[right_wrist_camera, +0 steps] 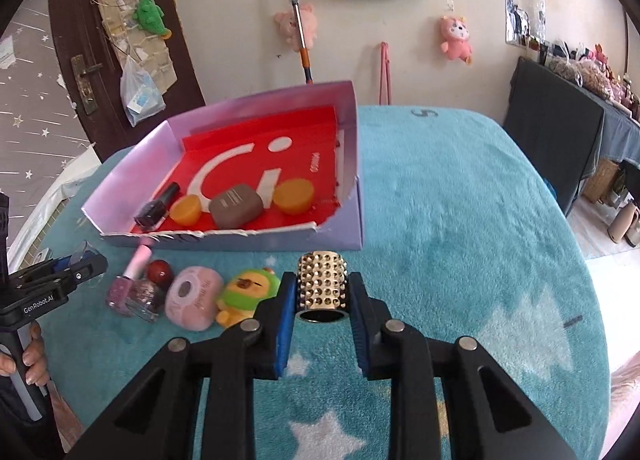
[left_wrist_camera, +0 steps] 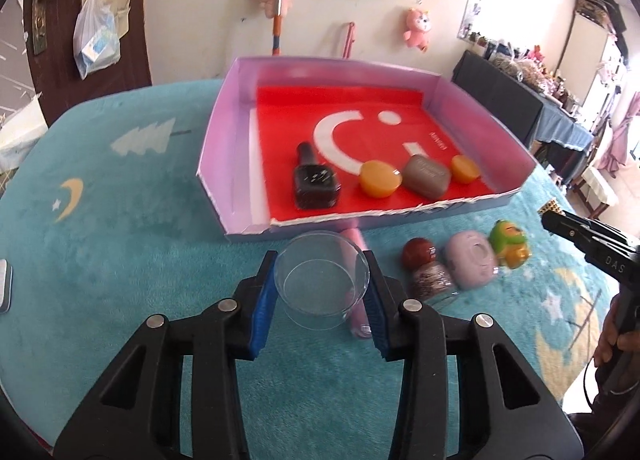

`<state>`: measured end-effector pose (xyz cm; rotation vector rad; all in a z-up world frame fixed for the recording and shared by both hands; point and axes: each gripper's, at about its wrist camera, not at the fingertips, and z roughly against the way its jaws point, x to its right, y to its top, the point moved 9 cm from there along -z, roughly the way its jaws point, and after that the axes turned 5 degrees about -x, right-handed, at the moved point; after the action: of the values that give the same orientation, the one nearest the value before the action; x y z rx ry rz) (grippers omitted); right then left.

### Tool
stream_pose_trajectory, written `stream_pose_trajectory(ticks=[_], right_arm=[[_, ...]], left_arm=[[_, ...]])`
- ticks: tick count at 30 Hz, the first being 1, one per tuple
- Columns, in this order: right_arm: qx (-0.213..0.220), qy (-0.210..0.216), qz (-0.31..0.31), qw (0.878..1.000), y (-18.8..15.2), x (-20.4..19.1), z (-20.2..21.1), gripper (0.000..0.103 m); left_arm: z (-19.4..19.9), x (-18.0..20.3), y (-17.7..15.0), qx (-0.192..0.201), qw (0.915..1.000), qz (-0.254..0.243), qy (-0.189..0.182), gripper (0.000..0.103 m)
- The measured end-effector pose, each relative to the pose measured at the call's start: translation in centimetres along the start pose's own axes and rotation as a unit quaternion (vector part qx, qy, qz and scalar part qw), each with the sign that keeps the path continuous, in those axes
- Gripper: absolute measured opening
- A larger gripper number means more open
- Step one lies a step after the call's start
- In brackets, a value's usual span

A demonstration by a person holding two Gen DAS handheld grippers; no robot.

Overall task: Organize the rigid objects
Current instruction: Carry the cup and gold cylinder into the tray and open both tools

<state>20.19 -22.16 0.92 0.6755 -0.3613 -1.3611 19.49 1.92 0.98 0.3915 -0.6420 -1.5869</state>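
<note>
My left gripper [left_wrist_camera: 322, 284] is shut on a clear plastic cup [left_wrist_camera: 320, 280], its blue pads pressed to both sides. My right gripper [right_wrist_camera: 322, 292] is shut on a gold studded cylinder [right_wrist_camera: 322, 286]. Ahead lies a lilac box [left_wrist_camera: 224, 131] with a red liner, holding a black nail polish bottle [left_wrist_camera: 314, 179], two orange discs [left_wrist_camera: 379, 179] and a brown case [left_wrist_camera: 426, 176]. On the teal blanket in front of it lie a pink tube [left_wrist_camera: 358, 316], a red ball [left_wrist_camera: 418, 254], a glitter polish bottle [left_wrist_camera: 434, 282], a pink soap-like case [left_wrist_camera: 472, 264] and a green-yellow duck toy [left_wrist_camera: 510, 244].
The teal blanket [right_wrist_camera: 460, 199] with stars and moons covers the table. The box [right_wrist_camera: 356, 195] sits left of centre in the right wrist view, with open blanket to its right. A dark door and wall hangings stand behind. A person's hand [right_wrist_camera: 30, 356] holds the left gripper's handle.
</note>
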Motion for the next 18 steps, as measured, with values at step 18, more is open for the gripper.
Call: stream_pose_trajectory(ticks=[18], right_arm=[[0.019,0.034,0.051,0.998,3.5,-3.8,1.5,0.027]], left_arm=[[0.1,2.7,4.7,0.007,0.9983,-0.038,-0.044,0.038]])
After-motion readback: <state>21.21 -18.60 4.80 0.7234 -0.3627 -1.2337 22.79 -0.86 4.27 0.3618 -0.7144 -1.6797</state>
